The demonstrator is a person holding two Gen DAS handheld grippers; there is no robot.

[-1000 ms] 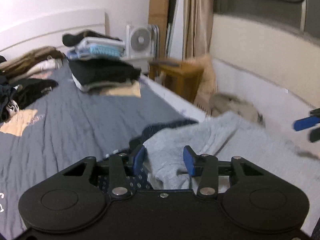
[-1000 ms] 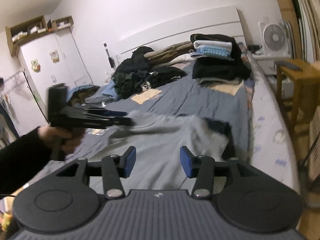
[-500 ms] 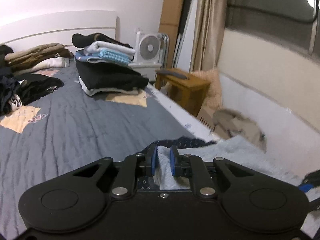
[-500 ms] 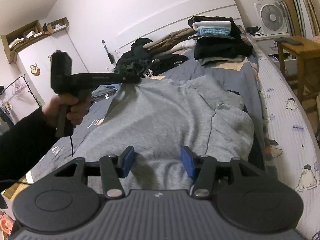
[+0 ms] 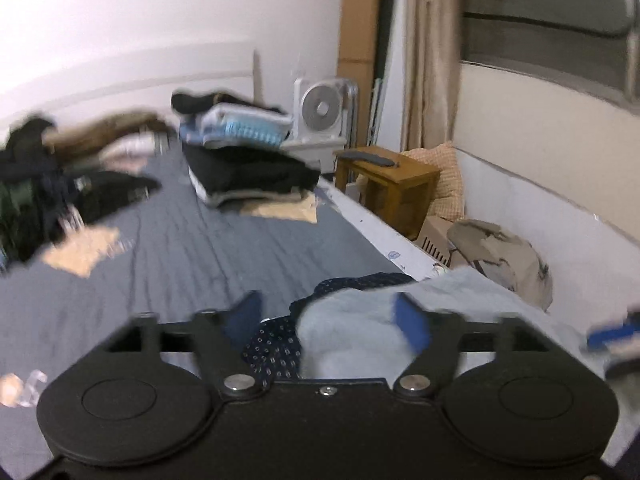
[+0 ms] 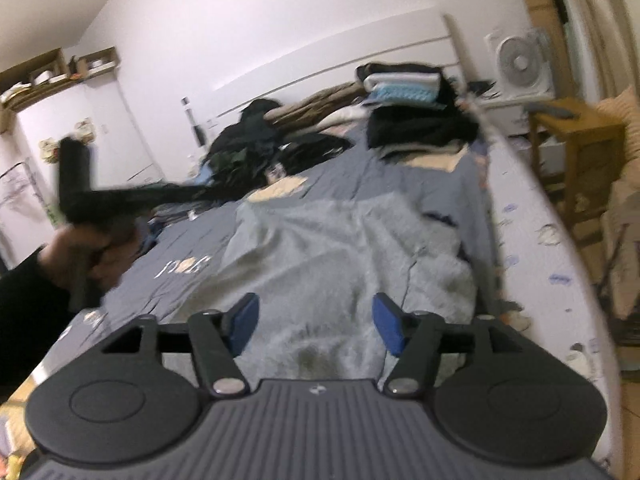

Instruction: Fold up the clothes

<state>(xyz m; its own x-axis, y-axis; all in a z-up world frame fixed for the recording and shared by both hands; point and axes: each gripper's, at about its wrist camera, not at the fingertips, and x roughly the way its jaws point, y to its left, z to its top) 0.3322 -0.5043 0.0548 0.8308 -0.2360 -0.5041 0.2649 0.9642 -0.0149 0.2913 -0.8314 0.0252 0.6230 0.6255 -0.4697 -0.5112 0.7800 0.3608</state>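
My left gripper [image 5: 328, 320] is opening, jaws going wide; a fold of the grey sweatshirt [image 5: 352, 332] is bunching up between the blue pads but they aren't pressing on it, so it's let go. Just left of that fold, a dark dotted garment [image 5: 272, 344] is peeking out from under it. In the right wrist view the left hand [image 6: 86, 248] is blurring w/ its gripper up over the bed's left side, clear of the cloth.

Moving right: the sweatshirt is lying spread on the bed [image 5: 172, 252], long axis running away from me toward the headboard, wrinkled, right edge close to the mattress side. My right gripper [image 6: 314, 322] is hovering over the near hem, jaws opening too, nothing pinched btwn them, cloth only below.

Judgement: the shirt is straight ahead of both grippers, near hem closest to the right one, far-left corner nearer the left. Next fold prob. turns on that axis, i.e. taking one long side across it, so each gripper needs an end of the same edge.

Far back on the bed, a folded stack [image 6: 412, 108] is sitting near the headboard.
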